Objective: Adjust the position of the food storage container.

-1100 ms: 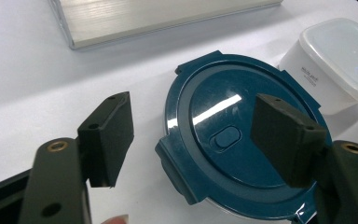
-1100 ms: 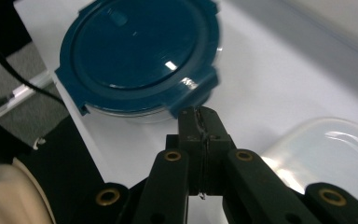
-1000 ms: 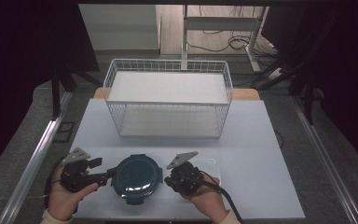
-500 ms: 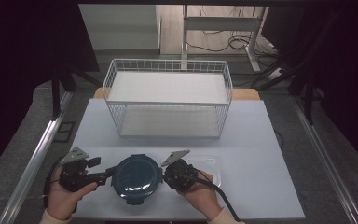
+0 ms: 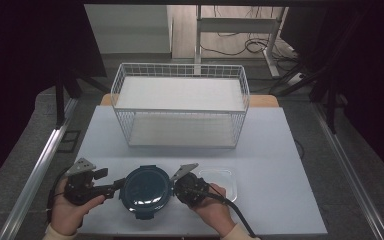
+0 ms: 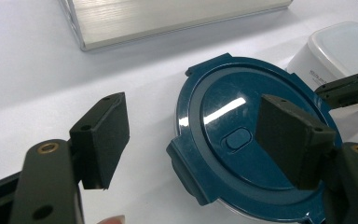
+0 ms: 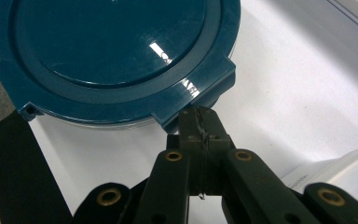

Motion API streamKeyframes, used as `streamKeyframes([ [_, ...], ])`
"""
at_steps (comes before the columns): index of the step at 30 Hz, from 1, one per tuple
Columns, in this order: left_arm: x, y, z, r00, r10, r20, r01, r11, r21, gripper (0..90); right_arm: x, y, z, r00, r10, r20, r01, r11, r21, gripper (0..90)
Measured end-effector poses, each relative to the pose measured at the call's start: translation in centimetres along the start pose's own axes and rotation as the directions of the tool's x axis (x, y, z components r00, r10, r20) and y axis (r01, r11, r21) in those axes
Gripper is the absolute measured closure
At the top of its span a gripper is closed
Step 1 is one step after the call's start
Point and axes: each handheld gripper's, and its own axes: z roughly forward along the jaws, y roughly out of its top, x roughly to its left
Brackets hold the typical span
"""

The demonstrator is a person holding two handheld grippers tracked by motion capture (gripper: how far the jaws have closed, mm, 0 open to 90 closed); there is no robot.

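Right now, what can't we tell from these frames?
- Contents of the round container: its blue lid covers it.
- Whether the right gripper presses the lid's tab or just touches it: closed jaws hide the contact.
- Print on the clear tub: too small.

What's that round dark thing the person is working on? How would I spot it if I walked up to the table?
Start at the white wire basket at the far side of the table, then come toward the person's near edge. There, between the two hands, sits a round container with a dark blue lid. Its neighbour, a clear plastic box to its right, is rectangular and see-through, while this lid is glossy blue with latch tabs.
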Motion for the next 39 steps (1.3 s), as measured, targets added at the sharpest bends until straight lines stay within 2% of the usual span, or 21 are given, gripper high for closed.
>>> streamKeyframes([
  [11, 0.2, -0.1, 0.2, 1.0, -0.006, 0.001, 0.006, 1.0, 0.003, 25.8, 0.7, 0.6, 0.5, 0.9997, 0.001, -0.025, -0.002, 1.0, -0.004, 89.7],
  [18, 0.7, 0.0, -0.3, 0.9998, -0.017, -0.008, 0.017, 0.9998, -0.008, 25.8, 0.8, 1.3, 1.1, 0.9999, 0.002, -0.017, -0.002, 1.0, -0.01, 89.7],
  [32, 1.6, 0.0, -1.0, 0.9991, -0.035, -0.025, 0.035, 0.9991, -0.026, 25.7, 1.9, 2.7, 2.5, 0.9995, -0.029, -0.015, 0.028, 0.999, -0.036, 89.6],
  [35, 1.7, 0.0, -1.0, 0.9991, -0.036, -0.021, 0.035, 0.9991, -0.025, 25.6, 1.6, 2.4, 2.3, 0.9986, -0.012, -0.052, 0.009, 0.998, -0.06, 89.6],
  [36, 1.7, 0.0, -1.1, 0.999, -0.039, -0.02, 0.038, 0.9989, -0.026, 25.5, 1.4, 2.3, 2.1, 0.9986, -0.003, -0.052, -0.001, 0.997, -0.072, 89.6],
  [37, 1.8, 0.0, -1.3, 0.999, -0.039, -0.02, 0.039, 0.9987, -0.032, 25.4, 1.0, 2.1, 1.3, 0.9996, 0.012, -0.024, -0.014, 0.995, -0.099, 89.6],
  [38, 1.8, 0.0, -1.3, 0.999, -0.039, -0.02, 0.039, 0.9987, -0.032, 25.4, 1.0, 2.1, 1.3, 0.9996, 0.012, -0.024, -0.014, 0.995, -0.099, 89.6],
  [39, 1.9, 0.0, -1.4, 0.999, -0.041, -0.02, 0.04, 0.9986, -0.034, 25.4, 0.7, 2.0, 0.9, 0.9989, 0.035, -0.03, -0.039, 0.992, -0.122, 89.6],
])
